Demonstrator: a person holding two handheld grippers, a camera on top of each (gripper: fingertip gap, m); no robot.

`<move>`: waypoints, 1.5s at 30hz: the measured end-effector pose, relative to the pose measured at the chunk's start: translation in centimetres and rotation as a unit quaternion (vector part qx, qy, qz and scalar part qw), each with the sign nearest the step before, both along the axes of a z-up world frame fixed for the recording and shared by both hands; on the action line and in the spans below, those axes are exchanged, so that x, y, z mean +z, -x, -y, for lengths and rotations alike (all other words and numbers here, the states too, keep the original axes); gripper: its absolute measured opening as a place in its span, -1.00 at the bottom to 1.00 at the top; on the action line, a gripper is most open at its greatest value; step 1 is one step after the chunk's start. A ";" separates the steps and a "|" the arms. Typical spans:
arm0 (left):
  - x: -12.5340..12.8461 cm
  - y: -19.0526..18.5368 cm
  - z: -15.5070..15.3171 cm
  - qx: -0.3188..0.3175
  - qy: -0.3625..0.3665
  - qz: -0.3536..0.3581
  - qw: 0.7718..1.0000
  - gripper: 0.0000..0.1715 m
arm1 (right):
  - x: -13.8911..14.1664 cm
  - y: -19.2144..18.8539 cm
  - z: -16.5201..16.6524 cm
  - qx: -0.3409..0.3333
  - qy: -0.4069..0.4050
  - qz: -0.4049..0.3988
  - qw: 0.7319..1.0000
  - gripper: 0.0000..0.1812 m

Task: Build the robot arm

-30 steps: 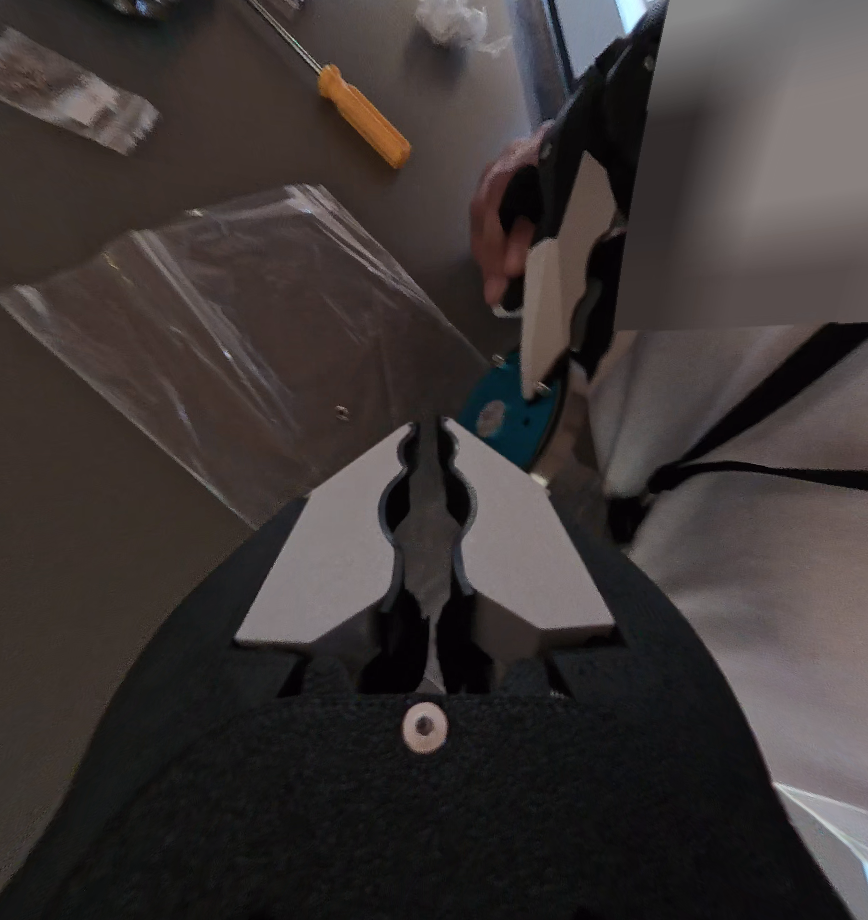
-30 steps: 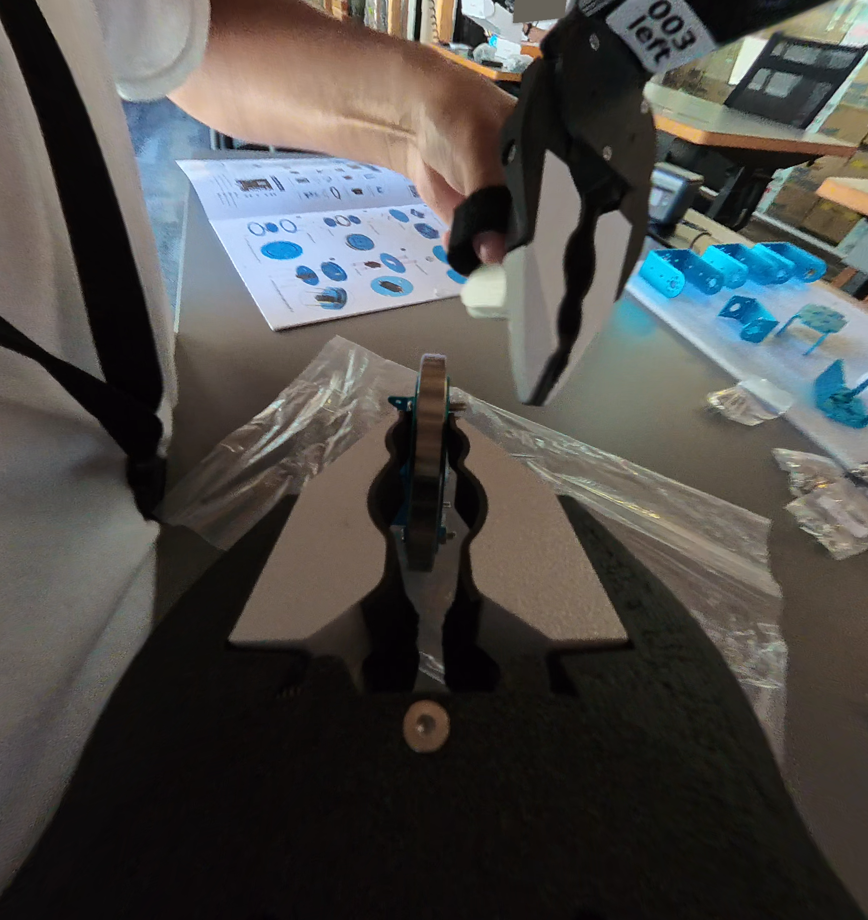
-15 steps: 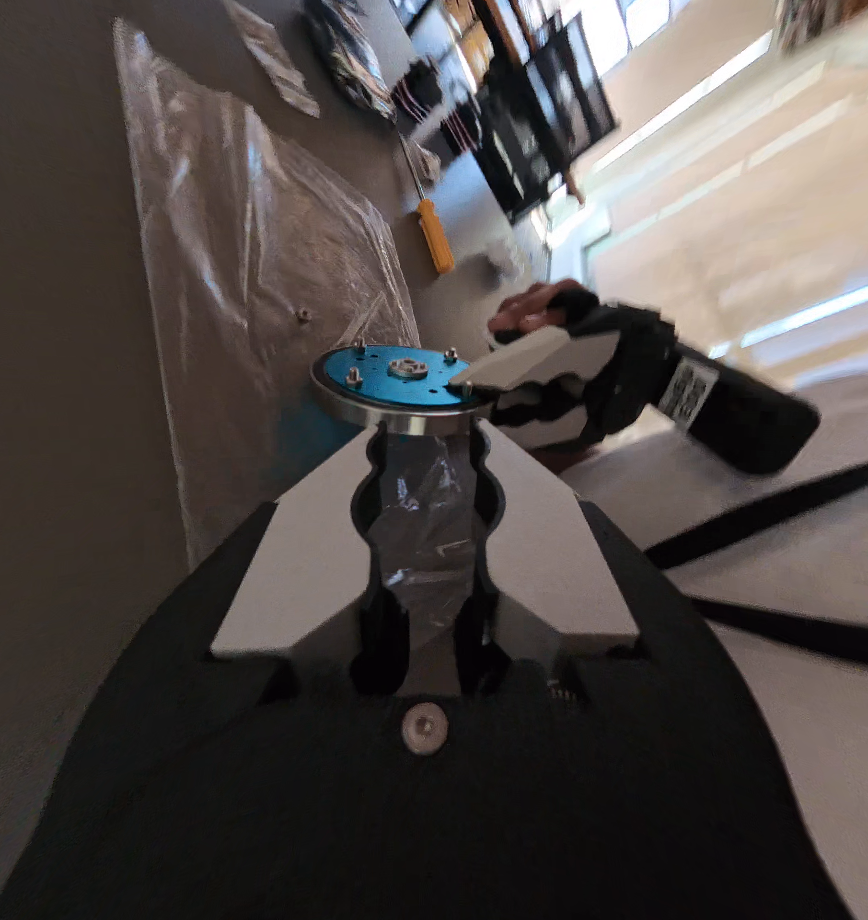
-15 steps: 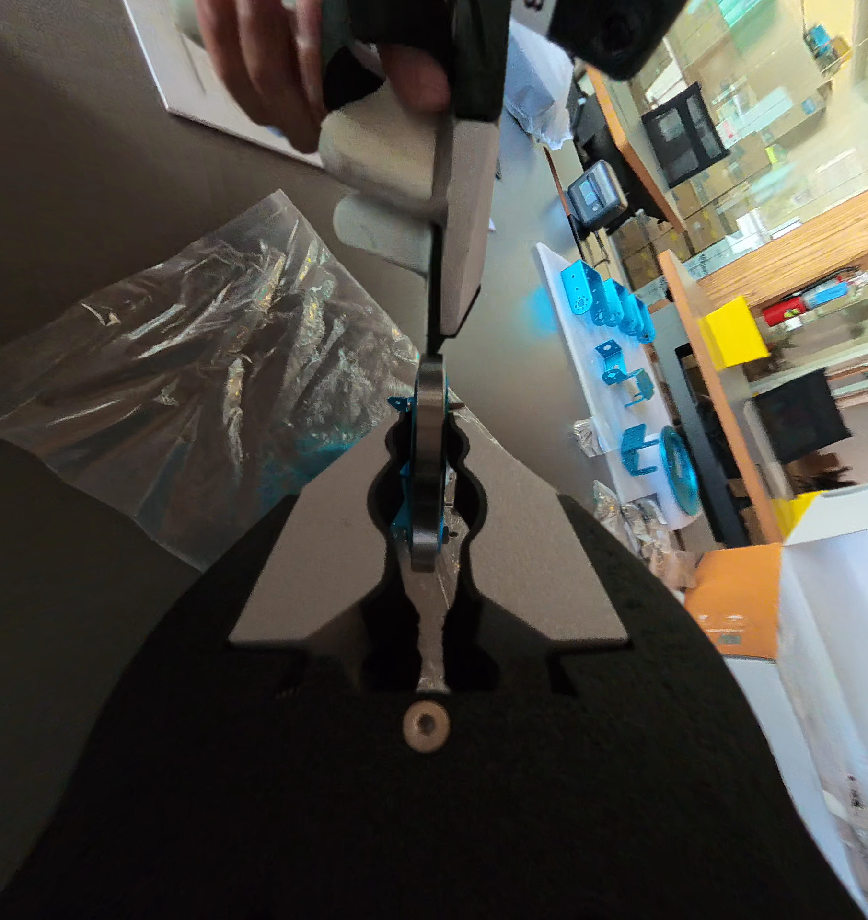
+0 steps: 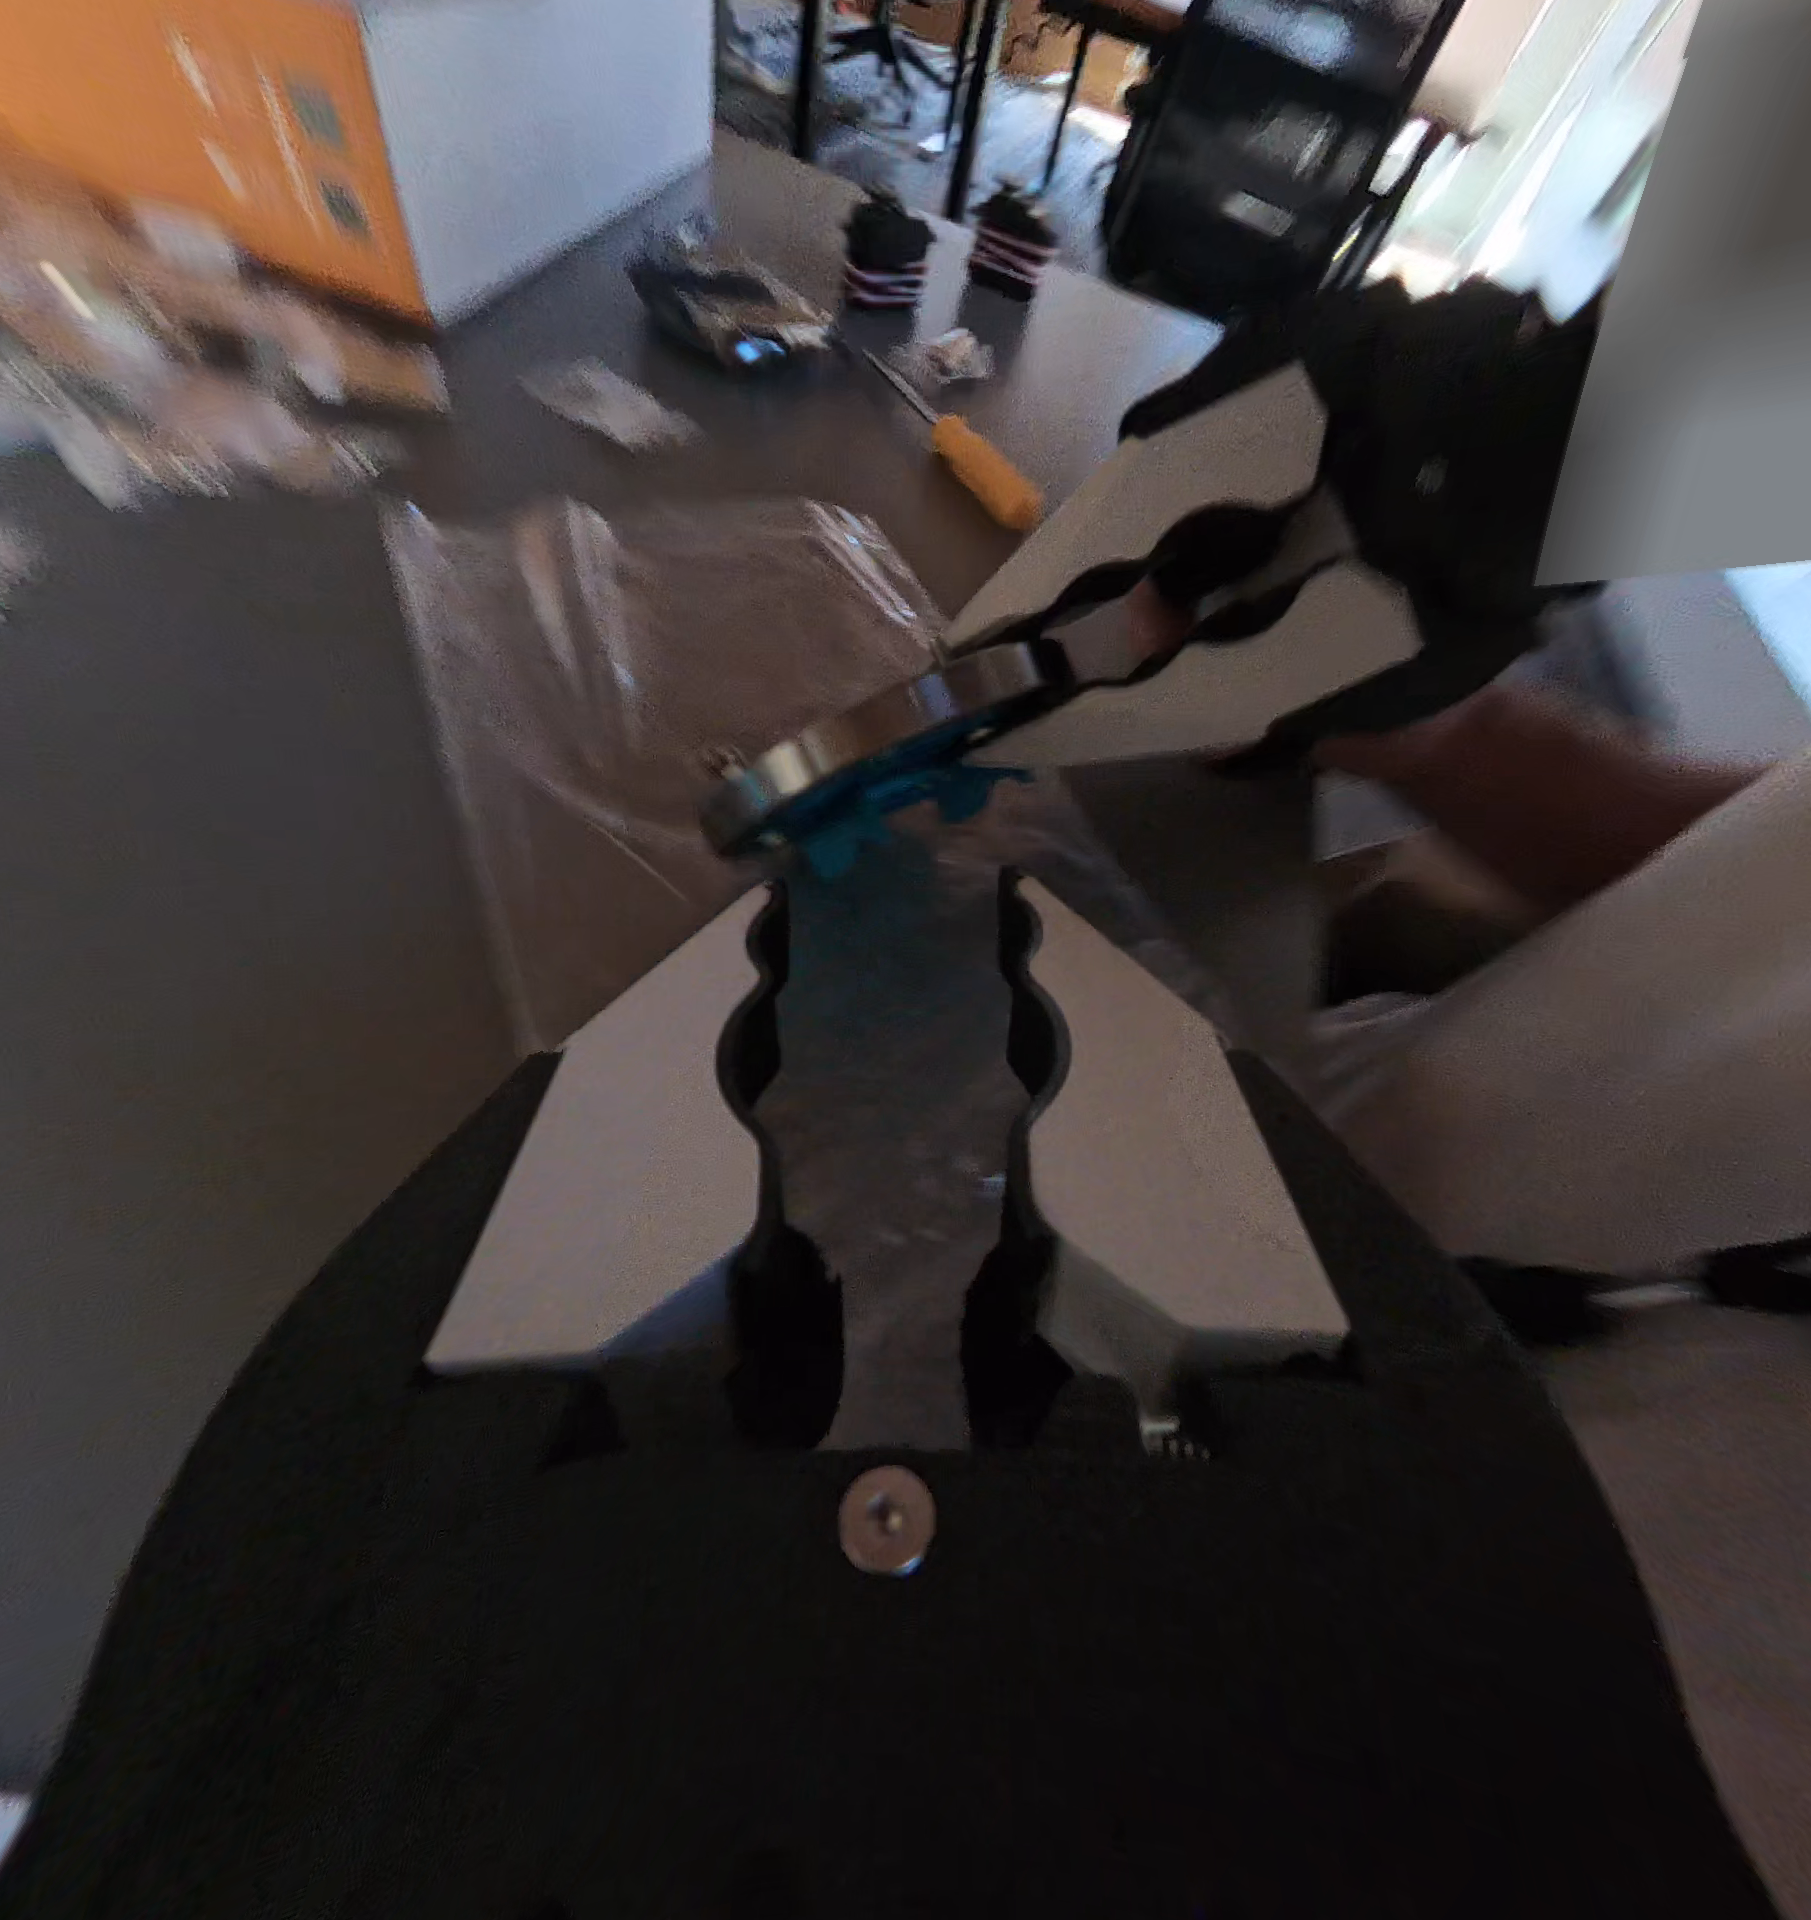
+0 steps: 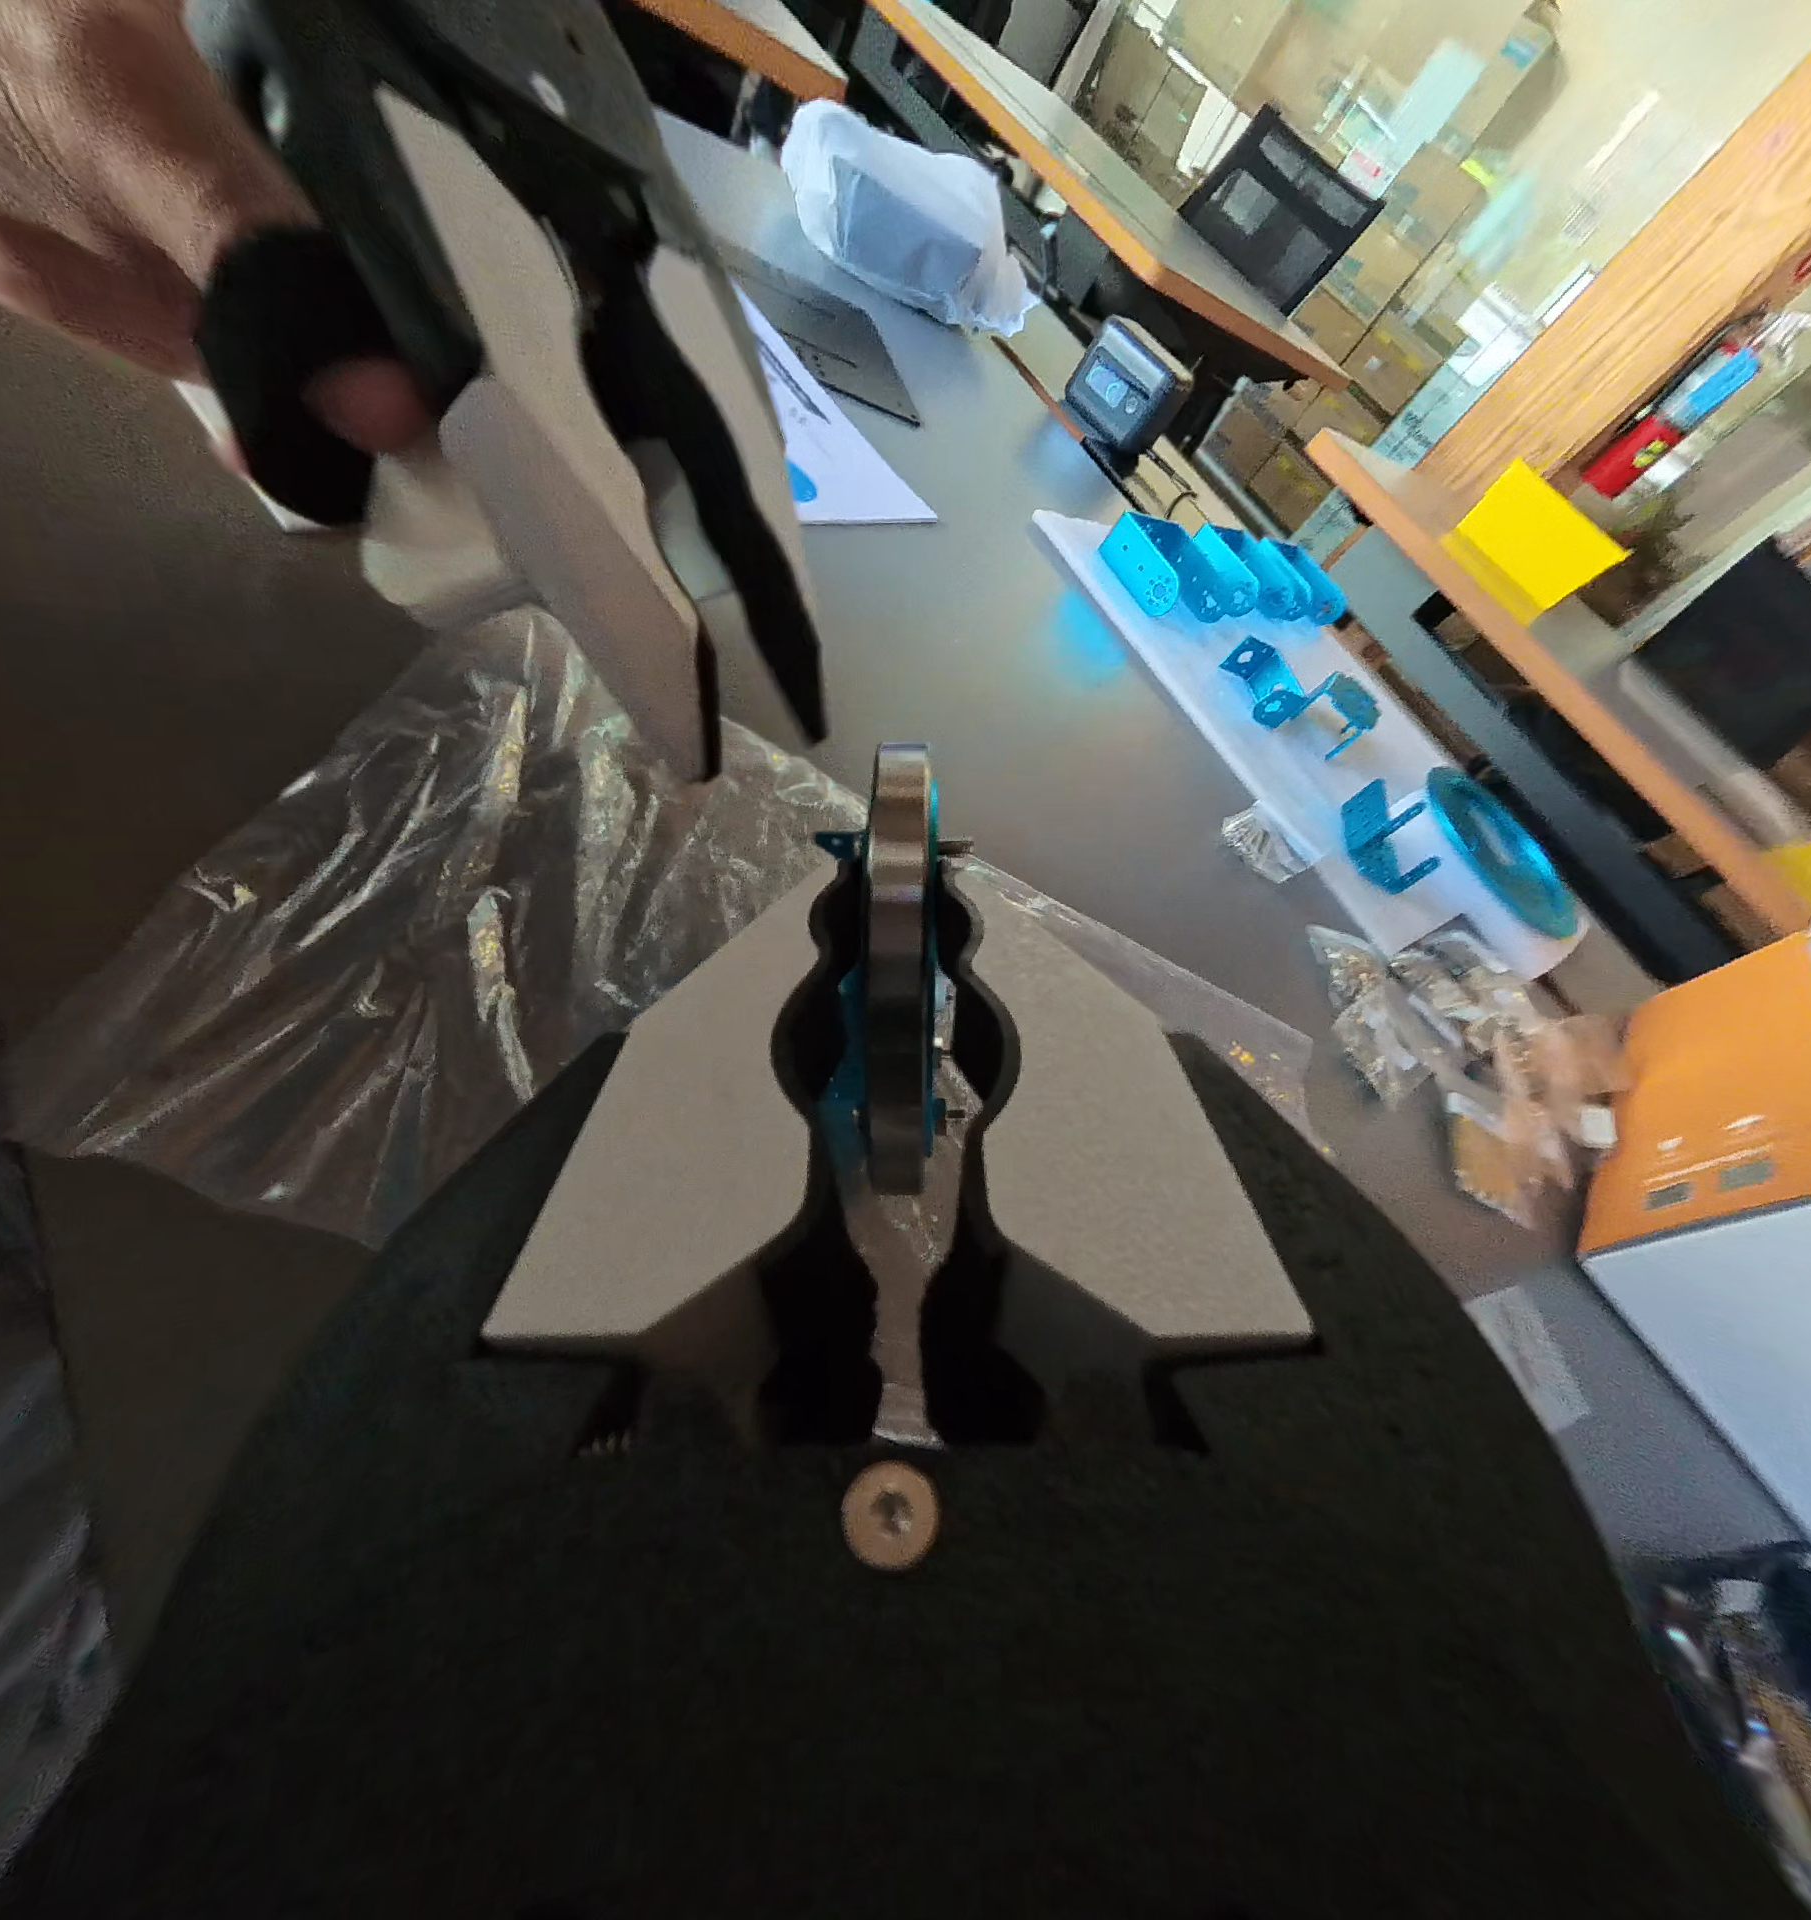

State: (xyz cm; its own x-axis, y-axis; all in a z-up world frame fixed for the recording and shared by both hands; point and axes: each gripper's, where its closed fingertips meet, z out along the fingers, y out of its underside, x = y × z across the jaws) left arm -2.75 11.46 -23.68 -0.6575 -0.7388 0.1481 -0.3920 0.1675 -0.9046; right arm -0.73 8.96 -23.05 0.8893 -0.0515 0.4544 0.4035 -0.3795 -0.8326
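Observation:
A round disc, a steel ring with a blue plate and small screws, is clamped edge-on between my right gripper's fingers. In the left wrist view the disc hangs tilted just beyond my left gripper, which is open and empty, not touching it. The right gripper reaches in there from the upper right. In the right wrist view the left gripper hangs at the upper left, a hand on its handle, its tips just above and left of the disc. Both are above a clear plastic bag.
On the dark table lie an orange-handled screwdriver, a printed sheet, blue brackets on a white sheet, a blue round part, small hardware bags and an orange-and-white box. The gap from one gripper's tips to the other's is roughly 4 cm.
My left gripper has opened from nearly shut and swung round toward the disc. The right gripper has kept its hold and turned, so the disc now sits tilted.

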 end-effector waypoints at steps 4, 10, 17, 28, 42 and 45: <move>1.2 -2.0 -0.8 -0.033 -0.162 0.097 0.981 -0.51 | 0.4 -1.1 0.0 0.013 -0.001 -0.071 0.997 -0.86; 2.3 -3.4 1.4 -0.159 -0.189 0.110 0.963 -0.52 | 0.5 -2.0 -0.3 0.045 0.020 -0.121 0.991 -0.86; 1.9 -4.0 2.0 -0.209 -0.145 0.082 0.964 -0.71 | 0.5 -2.2 -0.6 0.076 0.045 -0.139 0.986 -0.86; 1.8 -4.8 2.3 -0.219 -0.043 0.014 0.975 -0.82 | 0.6 -3.2 -0.8 0.105 0.038 -0.185 0.976 -0.84; 1.8 -5.5 2.1 -0.205 -0.012 0.018 0.979 -0.85 | 0.1 -4.6 1.5 0.165 0.067 -0.213 0.961 -0.87; 1.7 -5.8 1.7 -0.179 -0.007 0.016 0.984 -0.75 | 0.2 -5.0 1.0 0.158 0.064 -0.248 0.954 -0.87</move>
State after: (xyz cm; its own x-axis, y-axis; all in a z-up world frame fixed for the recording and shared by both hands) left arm 3.02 9.72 -21.96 -0.8801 -0.4608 0.1141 -0.2764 0.3020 -0.9124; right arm 4.23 7.94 -22.90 0.9584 0.2823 -0.0409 0.0836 -0.4150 -0.9060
